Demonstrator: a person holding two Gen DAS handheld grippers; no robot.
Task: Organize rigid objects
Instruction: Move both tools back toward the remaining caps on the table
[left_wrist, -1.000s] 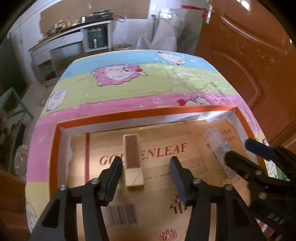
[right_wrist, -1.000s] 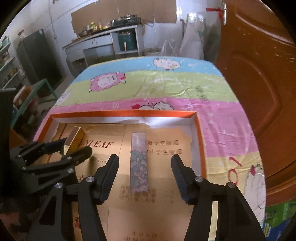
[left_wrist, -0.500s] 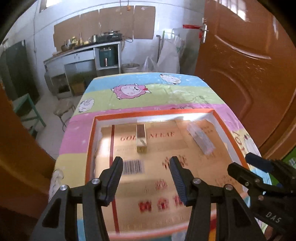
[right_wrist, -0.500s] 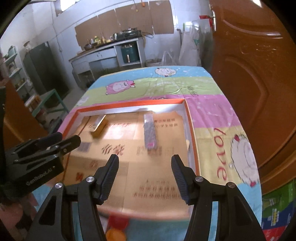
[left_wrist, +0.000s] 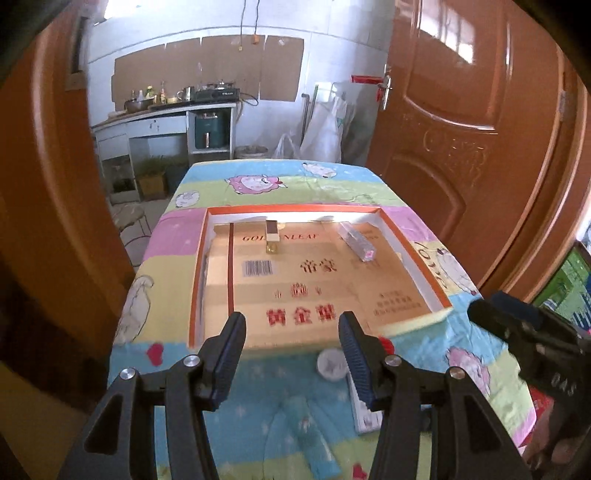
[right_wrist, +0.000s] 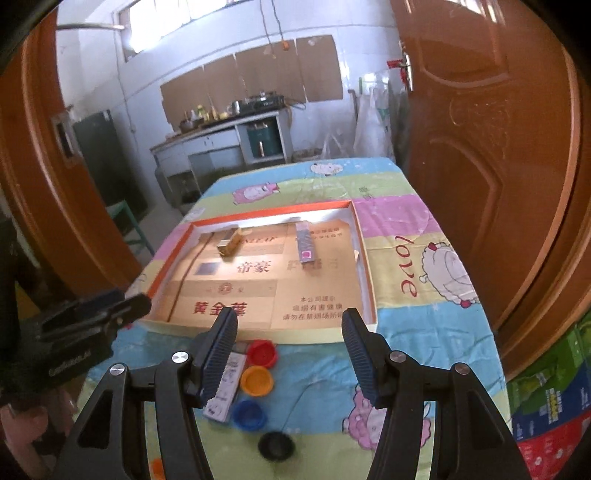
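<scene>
Orange-rimmed, the shallow tray (right_wrist: 364, 254) lies on a table under a pastel cartoon-sheep cloth (right_wrist: 417, 295), its floor lined with flattened brown cardboard. Inside, near the far wall, a gold box (right_wrist: 229, 242) lies on the left and a patterned slim box (right_wrist: 306, 242) on the right, well apart. Both grippers hang over the near end of the table, jaws spread wide with nothing between them: the left gripper (left_wrist: 291, 360) and the right gripper (right_wrist: 290, 352). On the cloth just short of the tray lie a red cap (right_wrist: 261, 353), an orange cap (right_wrist: 256, 380), a blue cap (right_wrist: 249, 414), a black cap (right_wrist: 276, 445) and a white flat box (right_wrist: 225, 393), perhaps a carton; blur hides its print.
</scene>
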